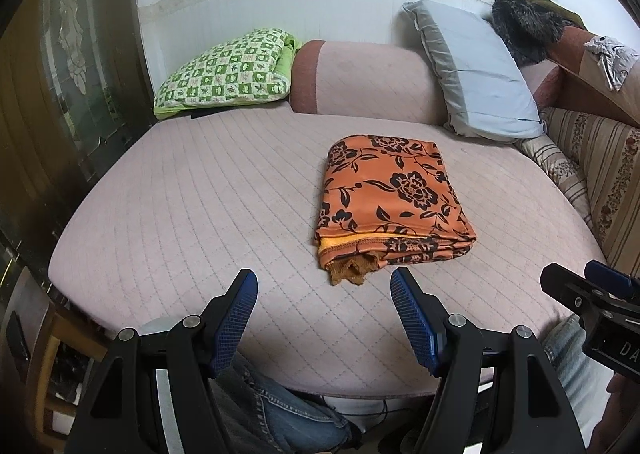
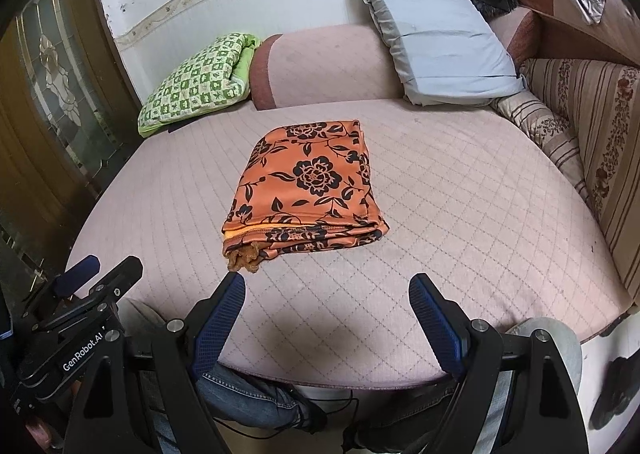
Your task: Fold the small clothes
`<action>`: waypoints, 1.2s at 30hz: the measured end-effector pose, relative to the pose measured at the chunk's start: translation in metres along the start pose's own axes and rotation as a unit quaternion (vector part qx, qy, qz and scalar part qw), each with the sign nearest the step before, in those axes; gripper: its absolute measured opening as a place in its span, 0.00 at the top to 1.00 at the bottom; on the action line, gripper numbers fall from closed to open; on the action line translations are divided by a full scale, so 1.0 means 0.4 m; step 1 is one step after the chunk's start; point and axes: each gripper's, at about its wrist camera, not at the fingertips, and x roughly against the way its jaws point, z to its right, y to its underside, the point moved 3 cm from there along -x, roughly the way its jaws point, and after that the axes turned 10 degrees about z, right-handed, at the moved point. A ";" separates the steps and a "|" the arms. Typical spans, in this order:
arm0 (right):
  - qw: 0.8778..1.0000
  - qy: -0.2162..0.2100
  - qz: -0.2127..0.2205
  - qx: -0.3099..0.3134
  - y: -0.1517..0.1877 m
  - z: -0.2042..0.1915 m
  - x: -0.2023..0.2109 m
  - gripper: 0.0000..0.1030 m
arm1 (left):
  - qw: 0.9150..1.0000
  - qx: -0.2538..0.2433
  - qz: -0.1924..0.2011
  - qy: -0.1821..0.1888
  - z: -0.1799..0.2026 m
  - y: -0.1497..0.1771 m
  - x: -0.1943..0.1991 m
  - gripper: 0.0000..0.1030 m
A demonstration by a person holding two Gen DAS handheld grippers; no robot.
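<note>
Left gripper [image 1: 324, 294], left wrist view: I am holding it with the jaws standing apart and nothing between the blue pads; it is hovering over the near edge of the pink quilted bed cover [image 1: 180, 214].
Garment, left wrist view: the folded orange floral cloth [image 1: 388, 202] is lying flat on the cover, ahead and a little to the right of my left gripper, apart from it.
Long axis, left wrist view: it is running away from me toward the blue-grey pillow [image 1: 480, 74]; the open layered edge with a brown frill is facing me.
Right gripper [image 1: 592, 294], left wrist view: it is showing at the right edge only, and from here alone I cannot tell its state.
Right gripper [image 2: 328, 294], right wrist view: its jaws are also spread and are gripping nothing.
Garment, right wrist view: the cloth [image 2: 308, 190] is lying ahead and to the left.
Nearer hand: I am judging that both are about equally near, one each side of the near edge.
Only in right wrist view: the left gripper [image 2: 76, 286] from the side.
</note>
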 end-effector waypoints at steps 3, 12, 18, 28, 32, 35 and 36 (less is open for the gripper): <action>1.000 0.002 -0.002 0.000 0.000 0.001 -0.005 0.17 | 1.000 -0.001 -0.002 -0.001 0.004 -0.003 -0.003 0.33; 1.000 0.002 0.006 -0.025 -0.005 0.024 0.001 0.17 | 1.000 0.004 -0.004 0.002 0.005 -0.005 -0.004 0.33; 1.000 0.000 0.006 -0.025 -0.005 0.025 0.000 0.17 | 1.000 0.007 -0.005 0.001 0.004 -0.003 -0.007 0.33; 1.000 -0.001 0.010 -0.012 -0.010 0.000 0.002 0.17 | 1.000 0.007 -0.006 0.002 0.006 -0.004 -0.014 0.33; 1.000 0.000 0.010 -0.011 -0.010 -0.001 0.003 0.17 | 1.000 0.008 -0.008 0.002 0.007 -0.003 -0.013 0.33; 1.000 0.001 0.010 -0.011 -0.011 -0.001 0.002 0.17 | 1.000 0.008 -0.010 0.004 0.008 -0.004 -0.008 0.33; 1.000 0.001 0.011 -0.011 -0.012 -0.003 0.003 0.17 | 1.000 0.007 -0.007 0.001 0.008 -0.004 -0.004 0.33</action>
